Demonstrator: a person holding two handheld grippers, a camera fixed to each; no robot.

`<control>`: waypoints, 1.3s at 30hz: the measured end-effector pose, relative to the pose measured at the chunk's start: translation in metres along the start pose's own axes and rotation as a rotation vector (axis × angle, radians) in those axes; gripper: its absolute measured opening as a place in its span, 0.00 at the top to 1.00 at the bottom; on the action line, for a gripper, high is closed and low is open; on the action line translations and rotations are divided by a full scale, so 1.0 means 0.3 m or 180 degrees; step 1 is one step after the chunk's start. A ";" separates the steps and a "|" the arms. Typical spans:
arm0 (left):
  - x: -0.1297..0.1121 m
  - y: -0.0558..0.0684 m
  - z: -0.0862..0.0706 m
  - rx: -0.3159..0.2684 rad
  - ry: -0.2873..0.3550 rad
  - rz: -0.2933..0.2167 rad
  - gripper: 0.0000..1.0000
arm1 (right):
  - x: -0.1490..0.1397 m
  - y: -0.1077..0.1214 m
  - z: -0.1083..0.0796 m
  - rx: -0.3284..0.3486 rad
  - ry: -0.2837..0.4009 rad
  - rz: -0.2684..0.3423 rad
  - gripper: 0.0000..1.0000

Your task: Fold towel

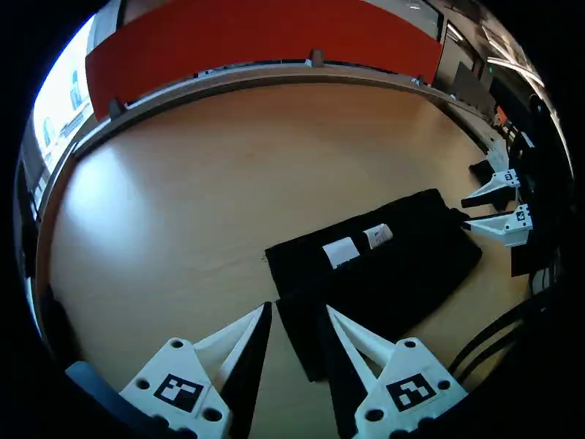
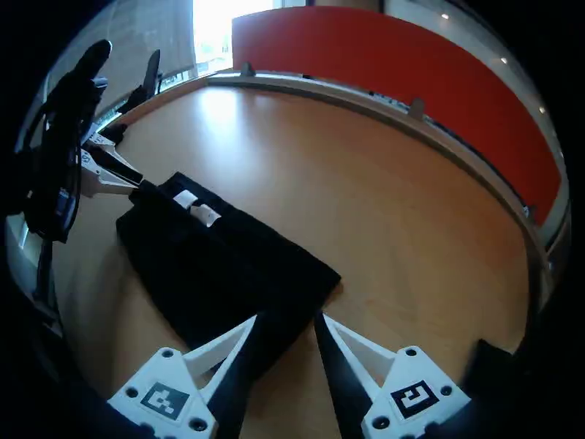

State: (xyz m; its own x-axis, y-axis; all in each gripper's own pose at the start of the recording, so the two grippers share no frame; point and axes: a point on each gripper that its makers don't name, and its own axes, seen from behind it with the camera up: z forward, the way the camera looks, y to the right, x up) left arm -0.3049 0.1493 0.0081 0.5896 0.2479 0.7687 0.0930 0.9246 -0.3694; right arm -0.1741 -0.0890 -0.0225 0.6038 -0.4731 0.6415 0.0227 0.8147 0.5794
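The left hand-held gripper (image 1: 298, 313) is spread, its jaws straddling one end corner of the black towel (image 1: 395, 274) without clamping it. The towel lies flat on the wooden surface (image 1: 205, 175) as a long strip that seems already doubled over, with its white tags (image 1: 341, 252) facing up. At the opposite end, the right hand-held gripper (image 2: 285, 320) is likewise spread around its corner.

The main risk is a jaw closing on the top layer alone, which would leave the lower layer behind and let the fold fall open. If one side bites higher than the other, the strip would probably skew and the edges would miss. Dragging instead of lifting could bunch the cloth.
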 end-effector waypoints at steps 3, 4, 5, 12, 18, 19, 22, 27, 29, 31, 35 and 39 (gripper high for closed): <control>-0.002 -0.007 0.000 0.0020 -0.0007 0.0035 0.56 | 0.002 0.005 0.001 -0.0011 -0.0004 -0.0008 0.42; -0.002 -0.008 -0.001 0.0019 -0.0008 0.0043 0.56 | 0.002 0.006 0.001 -0.0016 -0.0004 -0.0011 0.41; -0.003 -0.009 -0.002 0.0019 -0.0010 0.0053 0.56 | 0.003 0.008 0.001 -0.0022 -0.0003 -0.0015 0.41; 0.002 -0.010 -0.014 -0.0008 0.0019 0.0046 0.25 | 0.005 0.016 0.002 -0.0045 0.0013 -0.0043 0.13; 0.002 -0.003 -0.023 -0.0058 0.0023 0.0019 0.03 | 0.007 0.014 0.000 -0.0052 0.0030 -0.0076 0.06; 0.002 -0.004 -0.024 -0.0055 0.0025 0.0018 0.03 | 0.008 0.013 0.000 -0.0051 0.0034 -0.0076 0.06; -0.002 -0.007 -0.030 -0.0044 0.0027 0.0014 0.03 | 0.013 0.010 0.001 -0.0045 0.0045 -0.0077 0.06; -0.016 -0.014 -0.042 -0.0015 0.0021 -0.0003 0.03 | 0.026 -0.002 0.006 -0.0025 0.0063 -0.0091 0.06; -0.023 -0.020 -0.046 0.0005 0.0014 -0.0015 0.03 | 0.034 -0.010 0.007 -0.0010 0.0074 -0.0104 0.06; -0.031 -0.027 -0.052 0.0022 0.0011 -0.0034 0.03 | 0.041 -0.019 0.009 0.0009 0.0082 -0.0119 0.06; -0.051 -0.041 -0.069 0.0057 0.0001 -0.0077 0.03 | 0.053 -0.040 0.017 0.0044 0.0086 -0.0155 0.06; -0.073 -0.057 -0.089 0.0101 0.0001 -0.0115 0.03 | 0.065 -0.065 0.027 0.0087 0.0092 -0.0189 0.06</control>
State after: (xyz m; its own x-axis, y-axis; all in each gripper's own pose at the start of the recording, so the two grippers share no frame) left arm -0.2979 0.1203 -0.0164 0.5865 0.2142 0.7811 0.0886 0.9416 -0.3248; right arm -0.1692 -0.1171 -0.0172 0.6248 -0.5101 0.5911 0.0376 0.7758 0.6298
